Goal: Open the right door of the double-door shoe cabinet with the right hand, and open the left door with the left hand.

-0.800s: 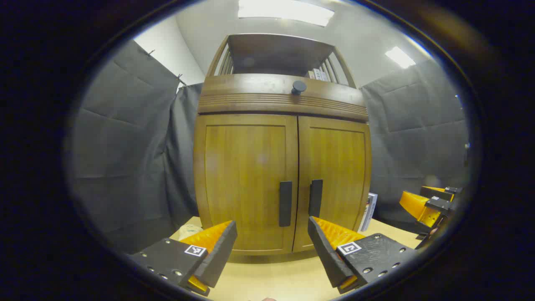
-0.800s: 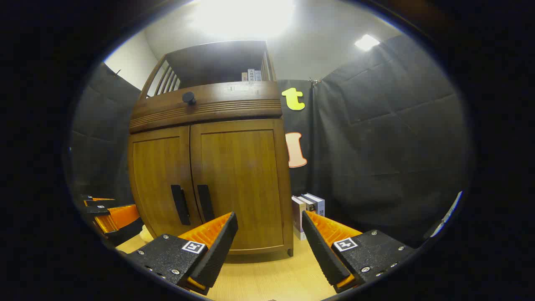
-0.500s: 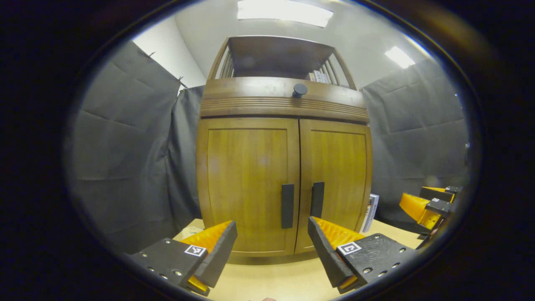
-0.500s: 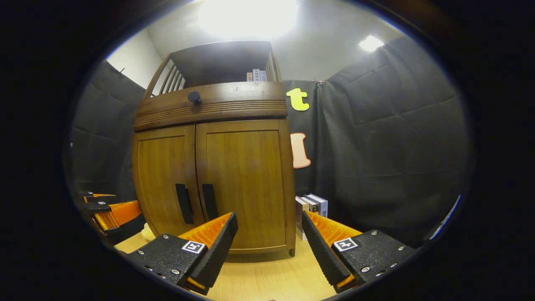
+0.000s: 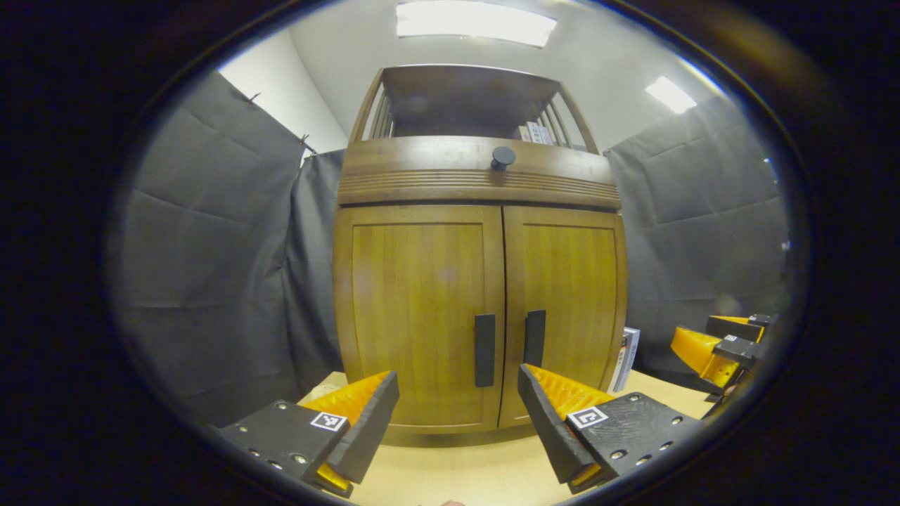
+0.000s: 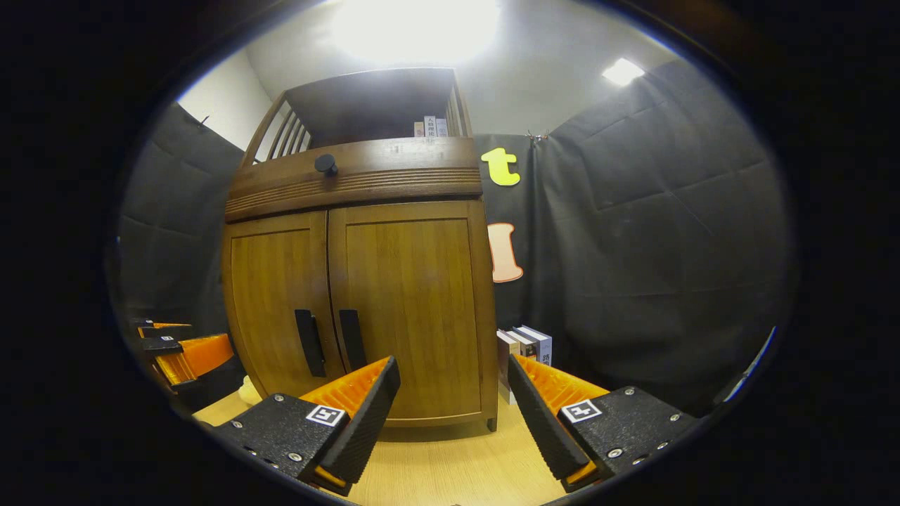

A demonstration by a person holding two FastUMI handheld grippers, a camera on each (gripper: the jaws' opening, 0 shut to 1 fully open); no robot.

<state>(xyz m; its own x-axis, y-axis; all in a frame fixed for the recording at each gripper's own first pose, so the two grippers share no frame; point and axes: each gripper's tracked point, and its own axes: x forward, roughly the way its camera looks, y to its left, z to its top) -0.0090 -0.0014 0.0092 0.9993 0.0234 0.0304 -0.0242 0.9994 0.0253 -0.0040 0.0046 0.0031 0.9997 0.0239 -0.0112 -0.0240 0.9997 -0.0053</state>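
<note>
Facing shoe cabinet [image 5: 480, 281] — doors closed | left hand-held gripper [image 5: 458, 400] agape | right hand-held gripper [image 6: 454, 393] agape

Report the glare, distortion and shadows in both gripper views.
Right gripper view: a ceiling light blows out to white above the shoe cabinet. Left gripper view: the light panel keeps its shape; fisheye bows the cabinet doors outward. Both views: sharp, with a soft shadow under the cabinet base.

The cabinet [image 6: 358, 281] hides part of the books [image 6: 524, 351] beside it. A pale thing [image 5: 322, 388] behind the left hand-held gripper's finger [image 5: 355, 422] is too hidden to tell.
</note>
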